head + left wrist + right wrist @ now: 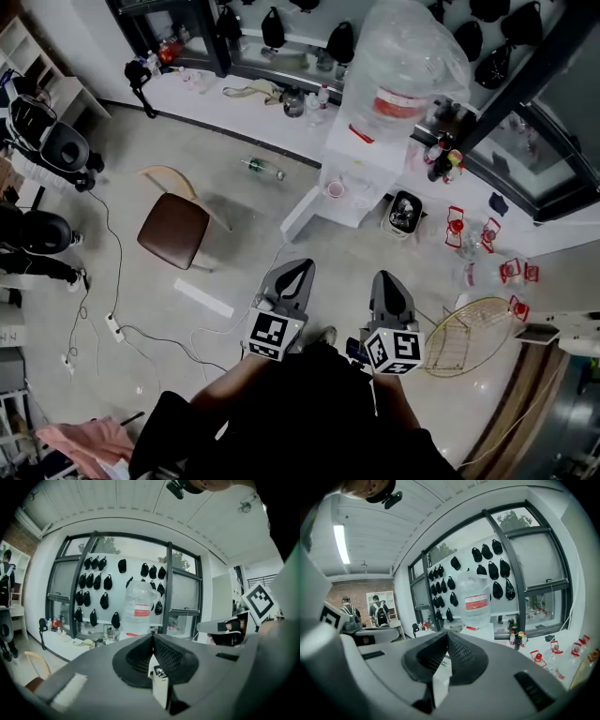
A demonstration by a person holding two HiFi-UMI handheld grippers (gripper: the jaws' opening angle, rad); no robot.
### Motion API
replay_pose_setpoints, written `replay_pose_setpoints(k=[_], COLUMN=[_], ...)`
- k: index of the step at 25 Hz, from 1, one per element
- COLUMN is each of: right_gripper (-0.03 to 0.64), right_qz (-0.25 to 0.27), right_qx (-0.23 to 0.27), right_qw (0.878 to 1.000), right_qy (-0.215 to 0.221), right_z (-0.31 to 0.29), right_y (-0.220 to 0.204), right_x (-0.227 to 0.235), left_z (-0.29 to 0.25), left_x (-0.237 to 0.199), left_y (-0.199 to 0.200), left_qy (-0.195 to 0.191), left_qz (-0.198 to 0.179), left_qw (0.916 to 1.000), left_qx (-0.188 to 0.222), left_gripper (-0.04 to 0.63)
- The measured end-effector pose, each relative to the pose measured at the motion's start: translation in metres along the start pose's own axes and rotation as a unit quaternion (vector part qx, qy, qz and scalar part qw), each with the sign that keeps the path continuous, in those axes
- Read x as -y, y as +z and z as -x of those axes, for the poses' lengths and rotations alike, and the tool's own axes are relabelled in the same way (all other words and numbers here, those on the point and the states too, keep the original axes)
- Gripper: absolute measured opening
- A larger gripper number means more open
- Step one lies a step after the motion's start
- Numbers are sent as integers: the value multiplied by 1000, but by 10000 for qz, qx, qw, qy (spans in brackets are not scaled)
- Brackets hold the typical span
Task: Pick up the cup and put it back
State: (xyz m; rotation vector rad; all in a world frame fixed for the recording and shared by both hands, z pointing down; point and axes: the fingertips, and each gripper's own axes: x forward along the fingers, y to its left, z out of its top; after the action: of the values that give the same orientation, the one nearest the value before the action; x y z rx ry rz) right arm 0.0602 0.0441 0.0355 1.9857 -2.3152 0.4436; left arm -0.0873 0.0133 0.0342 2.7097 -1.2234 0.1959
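A small cup (336, 189) with a reddish rim stands in the alcove of the white water dispenser (367, 150), below its big clear bottle (403, 66). In the head view both grippers are held low and close to the person's body, well short of the dispenser. My left gripper (302, 268) has its jaws together with nothing between them, and they meet at the tip in its own view (153, 635). My right gripper (386, 279) beside it also looks shut and empty (447, 633). Both gripper views face the bottle (139, 609) (476, 603); the cup does not show in them.
A brown chair (175, 230) stands on the floor at the left, with cables near it. A green bottle (265, 169) lies on the floor. A wire basket (469, 337) and several red-lidded containers (457, 227) sit at the right. A ledge (244, 89) runs along the windows.
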Motion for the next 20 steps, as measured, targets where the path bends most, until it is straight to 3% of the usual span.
replay_pose_setpoints(k=[20], right_gripper=[-6], right_qz=[-21], right_qx=[57], right_qw=[9998], right_qy=[-196], right_z=[30], right_y=[-14], right_x=[-32], left_z=[22], left_x=[-5], left_y=[-1], left_qy=[-310], left_qz=[16], left_qw=[9994], left_qx=[164], left_gripper=[6])
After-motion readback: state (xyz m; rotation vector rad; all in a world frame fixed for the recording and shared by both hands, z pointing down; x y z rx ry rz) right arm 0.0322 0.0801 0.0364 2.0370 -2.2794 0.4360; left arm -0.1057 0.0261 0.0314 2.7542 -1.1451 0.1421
